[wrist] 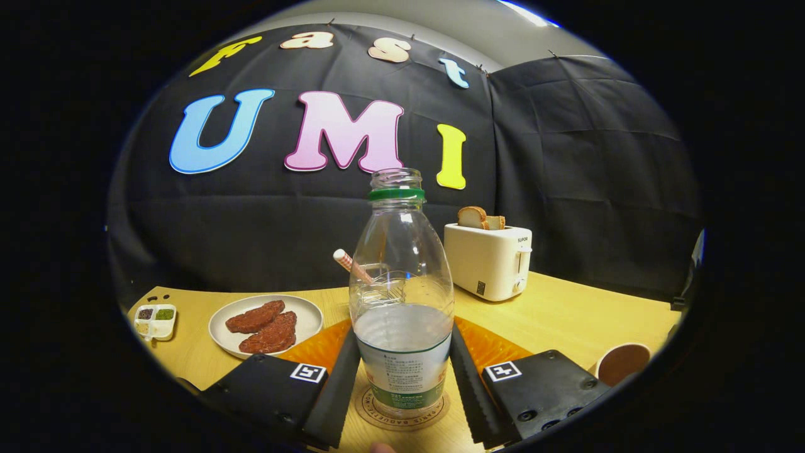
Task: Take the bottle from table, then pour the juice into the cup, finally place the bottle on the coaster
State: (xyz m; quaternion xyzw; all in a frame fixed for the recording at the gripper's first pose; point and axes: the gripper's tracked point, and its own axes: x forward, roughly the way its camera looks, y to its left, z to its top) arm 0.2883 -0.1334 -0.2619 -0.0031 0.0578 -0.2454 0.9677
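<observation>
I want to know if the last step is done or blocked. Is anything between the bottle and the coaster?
Nothing visible is. The bottle stands upright with its base on the coaster, between the gripper fingers, which flank its lower body closely. Whether they press it cannot be told.

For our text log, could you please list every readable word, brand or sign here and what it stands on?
"SUPOR": on the cream toaster.
Clear plastic bottle, clamped between the jaws: label print too small to read.
Round printed coaster under it: ring lettering upside down, unreadable.
Gripper markers: patterns, no words.
</observation>
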